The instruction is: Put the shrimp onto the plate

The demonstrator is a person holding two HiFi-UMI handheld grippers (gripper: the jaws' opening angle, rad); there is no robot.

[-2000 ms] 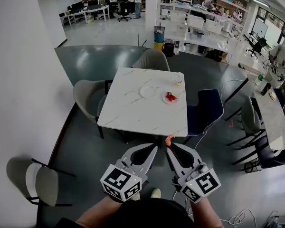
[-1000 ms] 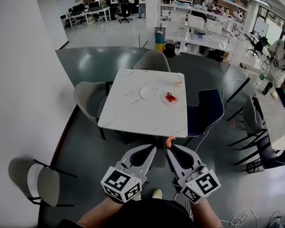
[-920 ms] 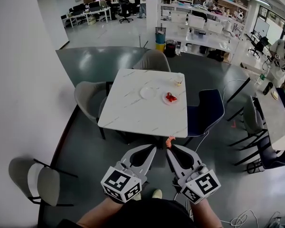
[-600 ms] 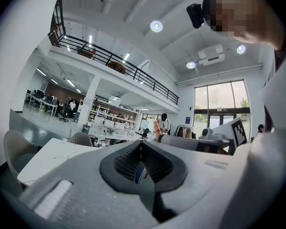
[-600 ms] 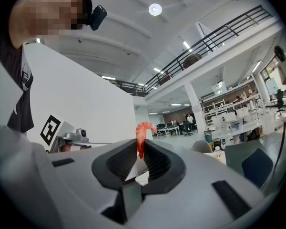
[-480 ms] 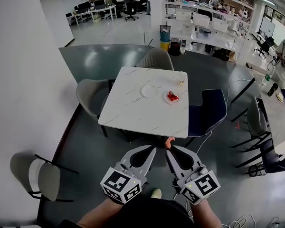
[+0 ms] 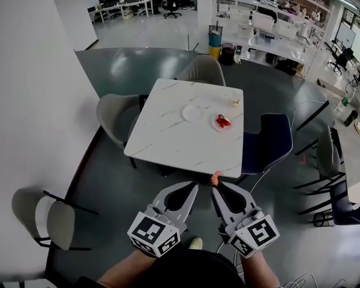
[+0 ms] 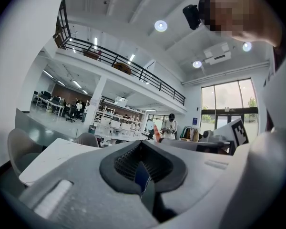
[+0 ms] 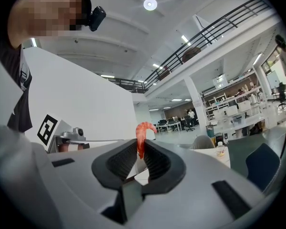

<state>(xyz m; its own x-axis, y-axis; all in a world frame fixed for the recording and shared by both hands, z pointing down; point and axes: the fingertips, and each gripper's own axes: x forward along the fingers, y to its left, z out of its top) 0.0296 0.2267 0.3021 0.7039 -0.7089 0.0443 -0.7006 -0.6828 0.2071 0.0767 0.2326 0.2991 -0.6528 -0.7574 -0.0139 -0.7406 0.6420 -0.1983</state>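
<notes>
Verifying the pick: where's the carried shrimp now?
The shrimp sits pinched in the right tool, low centre in head view, just short of the near edge of the table.

The lower end of the shrimp (image 9: 144,133) is hidden between the jaws of the right gripper (image 9: 141,150). On the table (image 7: 168,131), the red pieces (image 7: 223,122) on one plate (image 7: 215,125) and a small container (image 7: 235,101) are too small to identify.

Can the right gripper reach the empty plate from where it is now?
Probably not: the right gripper, shut on the shrimp, hangs short of the table, and the empty plate lies far across it.
</notes>
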